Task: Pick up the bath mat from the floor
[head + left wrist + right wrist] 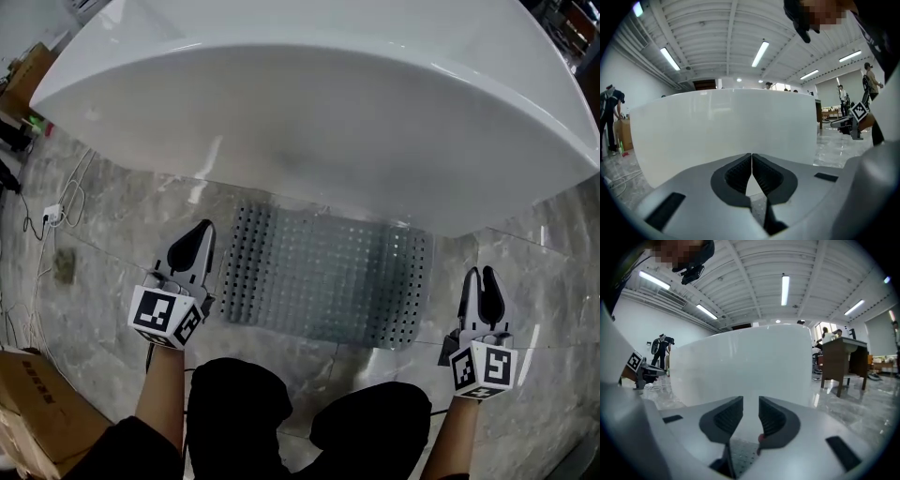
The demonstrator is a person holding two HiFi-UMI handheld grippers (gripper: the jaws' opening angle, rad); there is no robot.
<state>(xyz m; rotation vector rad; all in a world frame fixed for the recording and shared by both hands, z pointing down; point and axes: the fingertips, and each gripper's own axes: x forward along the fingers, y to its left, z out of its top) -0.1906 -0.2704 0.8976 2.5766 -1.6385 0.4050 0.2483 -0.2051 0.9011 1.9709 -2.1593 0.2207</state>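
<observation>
A grey, translucent bath mat full of small holes lies flat on the marble floor, its far edge against the base of a white bathtub. In the head view my left gripper hovers just off the mat's left edge, and its jaws are shut with nothing in them. My right gripper is off the mat's right edge; its jaws stand a little apart and empty. In the left gripper view the shut left gripper faces the bathtub wall. The right gripper view shows the right gripper with a patch of mat below its jaws.
A cardboard box sits at the lower left, and a cable with a power strip lies on the floor to the left. The person's dark knees are just behind the mat. A wooden desk and several people stand farther off.
</observation>
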